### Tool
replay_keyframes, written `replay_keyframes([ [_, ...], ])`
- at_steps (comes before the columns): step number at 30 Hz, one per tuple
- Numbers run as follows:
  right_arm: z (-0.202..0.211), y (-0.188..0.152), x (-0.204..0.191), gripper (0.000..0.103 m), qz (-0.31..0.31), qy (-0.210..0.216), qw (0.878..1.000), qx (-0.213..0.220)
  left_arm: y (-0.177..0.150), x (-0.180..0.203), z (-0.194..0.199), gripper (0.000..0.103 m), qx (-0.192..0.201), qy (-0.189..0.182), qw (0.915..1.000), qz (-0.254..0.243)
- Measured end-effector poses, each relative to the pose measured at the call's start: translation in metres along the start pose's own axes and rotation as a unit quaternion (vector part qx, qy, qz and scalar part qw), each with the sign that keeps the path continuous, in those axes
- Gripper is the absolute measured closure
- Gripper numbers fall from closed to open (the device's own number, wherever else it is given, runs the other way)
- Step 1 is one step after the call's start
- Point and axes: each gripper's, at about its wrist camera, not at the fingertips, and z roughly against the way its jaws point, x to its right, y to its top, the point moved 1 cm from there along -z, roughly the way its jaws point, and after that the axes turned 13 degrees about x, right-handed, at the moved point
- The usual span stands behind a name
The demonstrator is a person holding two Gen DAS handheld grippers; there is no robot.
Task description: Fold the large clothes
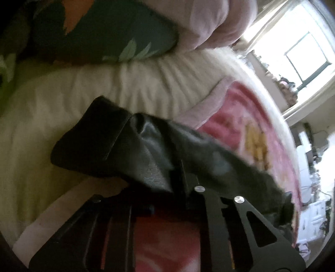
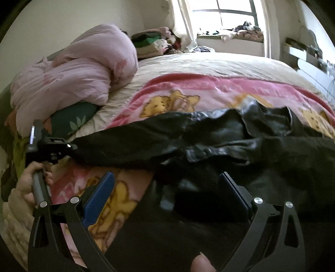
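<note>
One black leather jacket point(image 2: 209, 136) lying across the pink cartoon blanket point(image 2: 188, 92) on the bed, sleeve stretched out to the left. Left gripper point(image 1: 178, 171) has its jaws clamped tight on a fold of the leather w/ the sleeve end flopping past it. Right gripper point(image 2: 165, 198) is wide open, 2 blue pads point(image 2: 98, 198) spread apart over the jacket's near edge, holding nothing. One bunched lilac duvet point(image 2: 83, 69) sits on one green leaf-print pillow point(image 2: 77, 119). One window point(image 2: 226, 14) at the back.
</note>
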Motion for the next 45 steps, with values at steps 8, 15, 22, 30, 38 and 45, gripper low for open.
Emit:
replay_keyframes([
  [8,0.011,-0.015,0.041,0.005,-0.06,-0.027,0.998,0.007,0.026,0.069,0.078,0.102,0.096,-0.126,0.9871,-0.022],
  [15,0.035,-0.02,0.073,0.005,-0.1,-0.047,0.994,0.02,0.012,0.144,0.136,0.103,0.14,-0.223,0.9629,-0.061],
  [22,0.07,-0.016,0.104,0.005,-0.102,-0.078,0.991,0.044,-0.03,0.218,0.171,0.103,0.128,-0.328,0.9298,-0.106],
  [30,0.101,-0.029,0.154,0.005,-0.146,-0.116,0.981,0.056,-0.102,0.282,0.182,0.103,0.072,-0.419,0.8849,-0.189],
  [38,0.136,-0.037,0.198,0.005,-0.177,-0.161,0.968,0.079,-0.176,0.311,0.15,0.103,-0.007,-0.443,0.8559,-0.266],
  [45,0.169,-0.048,0.24,0.005,-0.227,-0.205,0.947,0.102,-0.251,0.323,0.122,0.103,-0.074,-0.436,0.8235,-0.355],
])
